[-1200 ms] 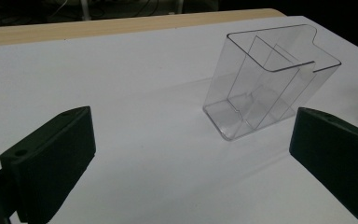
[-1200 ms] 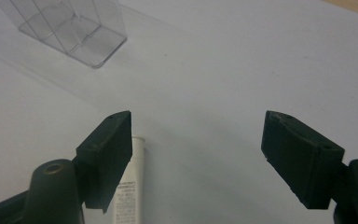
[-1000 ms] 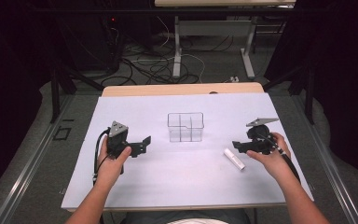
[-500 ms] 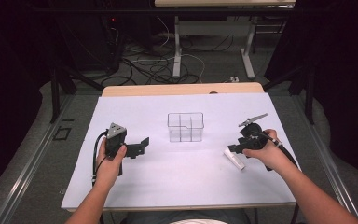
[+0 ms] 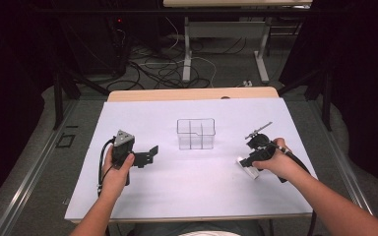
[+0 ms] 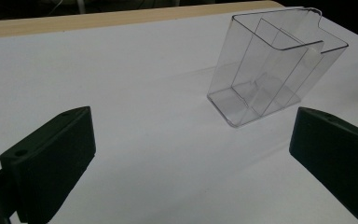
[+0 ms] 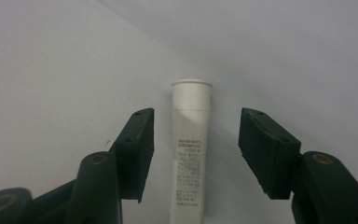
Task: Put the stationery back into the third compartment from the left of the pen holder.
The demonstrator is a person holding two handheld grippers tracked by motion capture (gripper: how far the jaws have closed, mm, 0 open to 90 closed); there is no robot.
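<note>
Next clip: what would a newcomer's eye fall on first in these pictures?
Probably the right gripper, tipped down at the table's right side with its jaws open on either side of a small white tube lying flat on the white table cover, not yet touching it. Next, the empty clear divided container standing mid-table. The left gripper is held open at the left, pointing toward that container.
</note>
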